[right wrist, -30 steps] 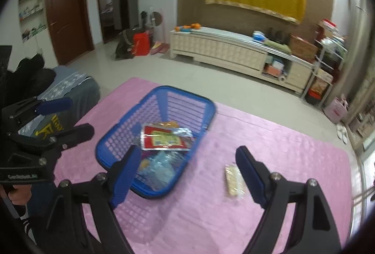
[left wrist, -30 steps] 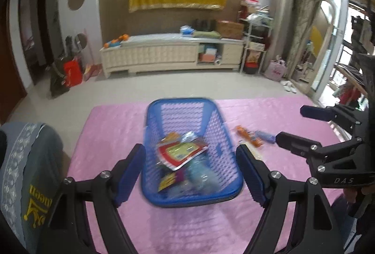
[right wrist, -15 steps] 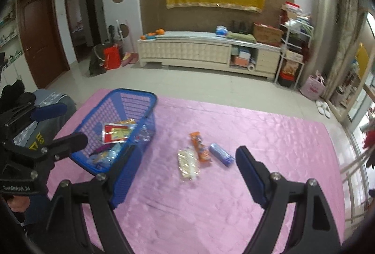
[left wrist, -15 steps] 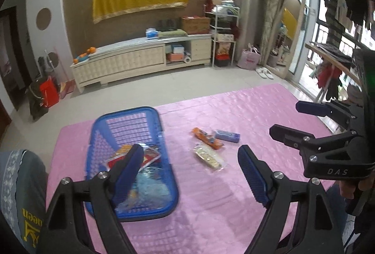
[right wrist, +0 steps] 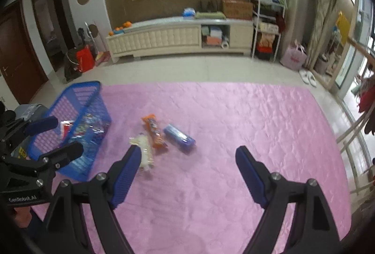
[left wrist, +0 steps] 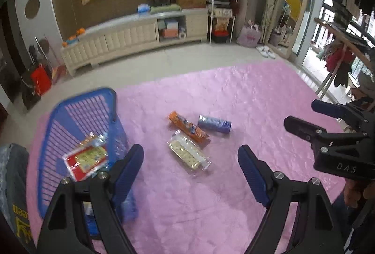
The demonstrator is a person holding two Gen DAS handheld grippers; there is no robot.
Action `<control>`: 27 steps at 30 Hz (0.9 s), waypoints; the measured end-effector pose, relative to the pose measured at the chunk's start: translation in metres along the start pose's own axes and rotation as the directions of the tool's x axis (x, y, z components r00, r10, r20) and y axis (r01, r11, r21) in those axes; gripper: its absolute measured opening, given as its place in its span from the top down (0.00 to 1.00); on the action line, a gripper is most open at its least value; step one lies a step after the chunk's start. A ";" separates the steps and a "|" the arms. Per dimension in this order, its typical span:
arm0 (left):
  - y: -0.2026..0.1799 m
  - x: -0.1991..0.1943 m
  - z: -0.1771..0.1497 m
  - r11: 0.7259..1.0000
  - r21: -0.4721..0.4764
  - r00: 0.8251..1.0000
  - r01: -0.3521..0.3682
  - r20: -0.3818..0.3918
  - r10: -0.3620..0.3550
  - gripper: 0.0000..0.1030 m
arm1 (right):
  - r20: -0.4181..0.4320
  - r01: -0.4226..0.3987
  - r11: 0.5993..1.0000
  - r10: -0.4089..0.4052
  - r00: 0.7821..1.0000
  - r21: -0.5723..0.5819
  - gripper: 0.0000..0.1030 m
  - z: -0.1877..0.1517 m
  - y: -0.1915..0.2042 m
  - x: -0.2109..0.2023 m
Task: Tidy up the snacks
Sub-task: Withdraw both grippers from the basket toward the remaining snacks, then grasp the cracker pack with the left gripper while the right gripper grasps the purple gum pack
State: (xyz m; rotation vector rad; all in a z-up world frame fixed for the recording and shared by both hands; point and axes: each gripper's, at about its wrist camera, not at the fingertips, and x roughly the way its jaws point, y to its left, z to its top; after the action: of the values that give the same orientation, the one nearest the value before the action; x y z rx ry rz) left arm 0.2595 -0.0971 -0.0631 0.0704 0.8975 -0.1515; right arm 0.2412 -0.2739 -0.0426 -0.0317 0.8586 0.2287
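At the left edge of the left wrist view stands a blue plastic basket [left wrist: 77, 137], its walls a lattice of thin bars with rounded corners. Inside it lie a glossy red-and-yellow packet [left wrist: 86, 160] and some crinkled clear wrappers. The basket rests on a pink quilted cover [left wrist: 246, 101] with a satiny sheen and a stitched, puckered pattern.

The left tongs [left wrist: 191, 172] hang above this cover, jaws spread wide with nothing between the ribbed blue pads; the arms behind them are matte black with silver screw heads.

Just right of the basket, three snacks lie together on the cover. A flat, clear film pack of pale square crackers [left wrist: 188, 153] is nearest the tongs. A long orange wrapper [left wrist: 188, 128] touches its far side, lying on a slant. A short blue-violet cylinder-shaped pack [left wrist: 214, 124] sits beside the orange one's right end.

Farther right, the right tongs [right wrist: 187, 172] also stand wide and empty, their pads the same ribbed blue rubber. In the right wrist view the cracker pack is blurred next to the left pad [right wrist: 126, 172], partly behind it.
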 end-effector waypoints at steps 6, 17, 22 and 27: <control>-0.009 0.051 0.002 1.000 -0.008 0.997 -0.028 -0.078 0.027 0.21 | -0.059 -0.008 1.000 0.009 0.998 0.024 0.17 0.001 -0.023 0.042; -0.003 0.138 0.002 0.989 -0.110 0.969 -0.101 -0.234 0.073 0.21 | -0.110 -0.010 0.998 0.017 0.994 0.066 0.17 0.011 -0.033 0.128; 0.009 0.162 -0.006 0.983 -0.141 0.958 -0.118 -0.277 0.075 0.21 | -0.113 -0.013 1.000 0.013 0.994 -0.002 0.17 0.009 -0.032 0.147; 0.011 0.176 -0.006 0.977 -0.197 0.952 -0.082 -0.305 0.019 0.21 | -0.136 -0.034 0.999 0.035 0.990 0.009 0.17 0.004 -0.035 0.149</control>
State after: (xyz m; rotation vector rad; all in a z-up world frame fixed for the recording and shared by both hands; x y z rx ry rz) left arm 0.3648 -0.1035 -0.2043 -0.0802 1.2117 0.0030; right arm 0.3453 -0.2794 -0.1542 -0.0264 0.9964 0.2583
